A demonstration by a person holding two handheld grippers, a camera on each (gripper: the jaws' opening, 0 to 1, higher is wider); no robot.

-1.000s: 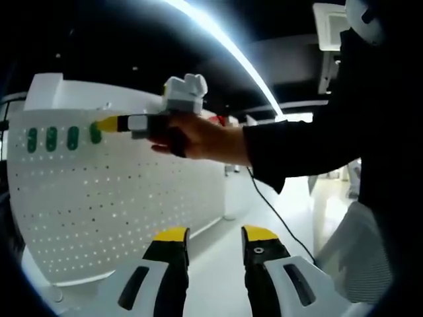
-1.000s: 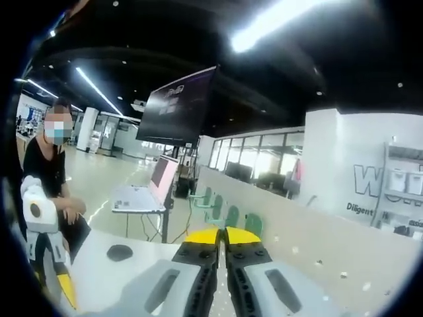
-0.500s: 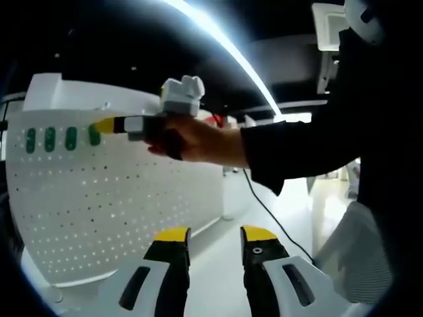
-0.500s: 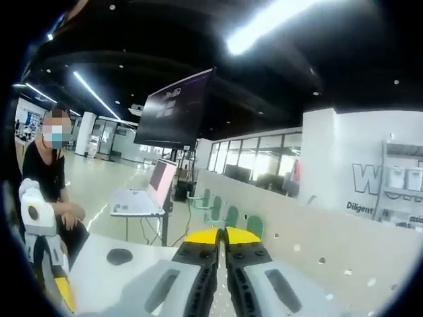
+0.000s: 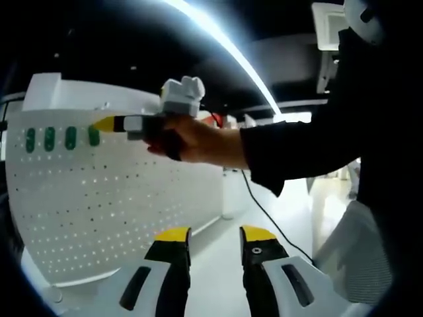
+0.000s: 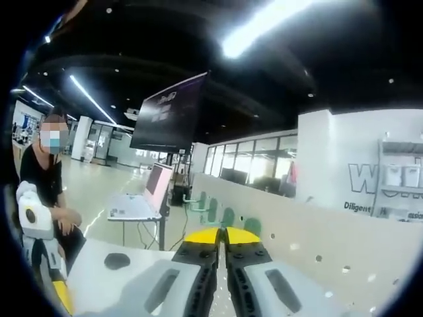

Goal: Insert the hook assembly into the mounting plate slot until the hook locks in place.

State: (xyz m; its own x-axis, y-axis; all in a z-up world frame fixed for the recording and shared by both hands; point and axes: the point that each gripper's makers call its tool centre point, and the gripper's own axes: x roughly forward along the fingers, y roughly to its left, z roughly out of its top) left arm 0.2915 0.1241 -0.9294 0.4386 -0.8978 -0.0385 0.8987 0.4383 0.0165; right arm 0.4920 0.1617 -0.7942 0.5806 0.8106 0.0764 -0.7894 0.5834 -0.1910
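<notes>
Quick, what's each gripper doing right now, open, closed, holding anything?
Left gripper: open, jaws apart, nothing between them.
Right gripper: shut, yellow tips together, nothing visible between them, raised near the white perforated pegboard.

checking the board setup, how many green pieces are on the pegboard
4, in a row along the top of the pegboard: green pieces at. The right gripper may hide more.

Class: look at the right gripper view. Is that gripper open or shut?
Shut. The right gripper has its two yellow-tipped jaws pressed together with no gap. Whether anything is pinched between them, I cannot tell.
</notes>
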